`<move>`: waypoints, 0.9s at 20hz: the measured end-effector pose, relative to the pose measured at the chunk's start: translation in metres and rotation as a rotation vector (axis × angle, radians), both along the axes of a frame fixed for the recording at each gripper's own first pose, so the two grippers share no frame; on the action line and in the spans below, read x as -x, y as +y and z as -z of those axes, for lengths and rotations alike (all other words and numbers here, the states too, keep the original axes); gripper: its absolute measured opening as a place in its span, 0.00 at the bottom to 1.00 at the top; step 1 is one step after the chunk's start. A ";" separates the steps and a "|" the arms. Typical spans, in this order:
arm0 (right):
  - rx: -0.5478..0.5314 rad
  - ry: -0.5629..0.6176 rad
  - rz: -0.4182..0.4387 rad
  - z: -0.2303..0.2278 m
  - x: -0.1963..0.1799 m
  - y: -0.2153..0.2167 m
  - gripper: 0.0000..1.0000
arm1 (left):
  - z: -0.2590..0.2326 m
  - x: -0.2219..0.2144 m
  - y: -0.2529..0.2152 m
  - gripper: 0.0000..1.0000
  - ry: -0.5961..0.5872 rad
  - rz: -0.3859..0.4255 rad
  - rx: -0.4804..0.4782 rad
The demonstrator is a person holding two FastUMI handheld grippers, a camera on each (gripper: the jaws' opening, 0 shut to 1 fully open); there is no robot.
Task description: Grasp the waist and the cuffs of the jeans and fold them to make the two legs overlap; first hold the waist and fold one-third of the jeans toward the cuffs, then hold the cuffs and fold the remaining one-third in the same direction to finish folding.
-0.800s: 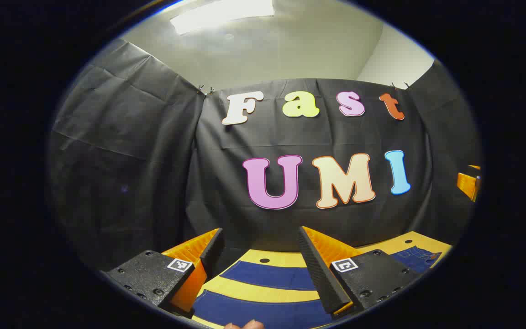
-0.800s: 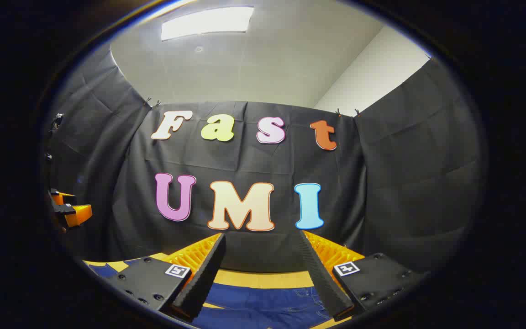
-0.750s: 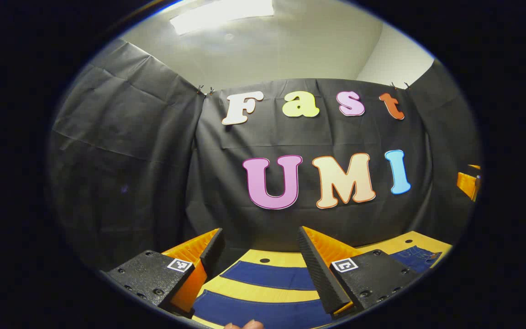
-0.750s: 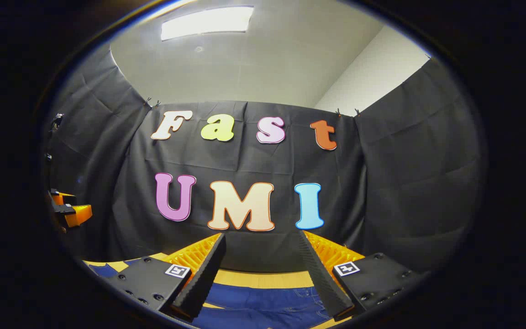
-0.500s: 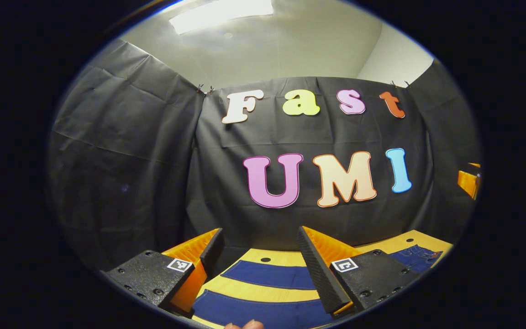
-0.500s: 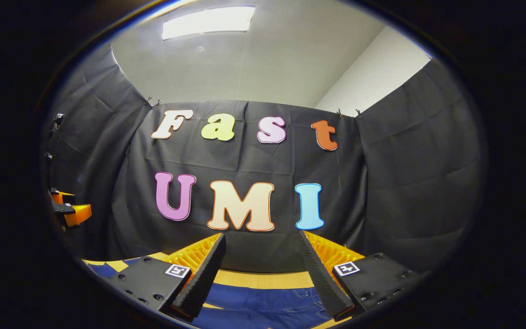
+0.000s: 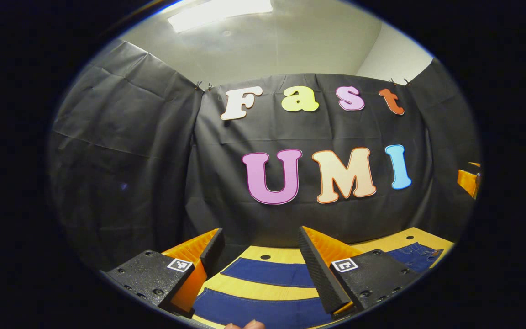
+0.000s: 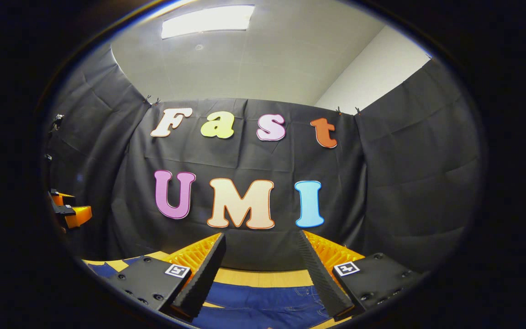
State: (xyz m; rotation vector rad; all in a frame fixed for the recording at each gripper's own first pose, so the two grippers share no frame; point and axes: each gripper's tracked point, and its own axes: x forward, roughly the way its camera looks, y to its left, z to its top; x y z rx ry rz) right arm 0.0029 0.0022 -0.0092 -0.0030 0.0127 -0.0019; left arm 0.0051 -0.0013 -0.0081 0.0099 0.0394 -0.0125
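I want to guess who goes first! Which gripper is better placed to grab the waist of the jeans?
Probably right: the open right gripper hovers over the jeans' stitched upper part, while the open left gripper faces two separate legs.

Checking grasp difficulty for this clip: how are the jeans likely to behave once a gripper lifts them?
The jeans lie flat on the table, so they are probably floppy and will sag between grip points. Denim with stitched seams looks fairly heavy and unlikely to slip. Both grippers are open above them.

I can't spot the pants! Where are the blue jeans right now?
The blue denim jeans lie flat on the yellow wooden table, low in the right gripper view, beneath the open right gripper; the left gripper view shows their two legs apart.
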 end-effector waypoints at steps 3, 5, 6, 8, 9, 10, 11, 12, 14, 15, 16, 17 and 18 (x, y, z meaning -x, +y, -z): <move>-0.007 0.008 0.002 0.005 0.001 0.001 0.96 | 0.005 -0.002 -0.001 0.93 0.016 0.025 -0.020; -0.008 0.014 0.004 0.008 0.001 0.002 0.96 | 0.017 -0.002 -0.004 0.94 0.038 0.077 -0.070; -0.007 0.018 0.002 0.010 0.002 0.003 0.96 | 0.027 0.000 -0.002 0.93 0.055 0.098 -0.106; -0.004 0.024 0.000 0.015 0.005 0.005 0.98 | 0.041 0.000 0.006 0.94 0.087 0.119 -0.174; -0.001 0.028 0.002 0.019 0.008 0.005 0.98 | 0.046 0.002 0.012 0.94 0.098 0.124 -0.203; -0.001 0.035 0.005 0.022 0.010 0.006 0.96 | 0.056 0.006 0.018 0.94 0.116 0.134 -0.227; -0.004 0.044 0.003 0.027 0.012 0.008 0.98 | 0.065 0.009 0.024 0.94 0.138 0.146 -0.251; -0.005 0.055 -0.001 0.032 0.013 0.011 0.98 | 0.078 0.012 0.031 0.94 0.162 0.154 -0.277; 0.004 0.070 0.005 0.039 0.018 0.014 0.98 | 0.101 0.019 0.047 0.95 0.212 0.170 -0.340; 0.005 0.071 0.010 0.042 0.021 0.015 0.98 | 0.112 0.021 0.053 0.95 0.229 0.179 -0.371; 0.003 0.073 0.013 0.044 0.022 0.018 0.98 | 0.122 0.025 0.060 0.95 0.244 0.186 -0.401; 0.001 0.078 0.013 0.048 0.025 0.021 1.00 | 0.134 0.028 0.065 0.95 0.264 0.195 -0.432; 0.003 0.084 0.012 0.052 0.027 0.024 0.98 | 0.148 0.031 0.069 0.95 0.286 0.205 -0.461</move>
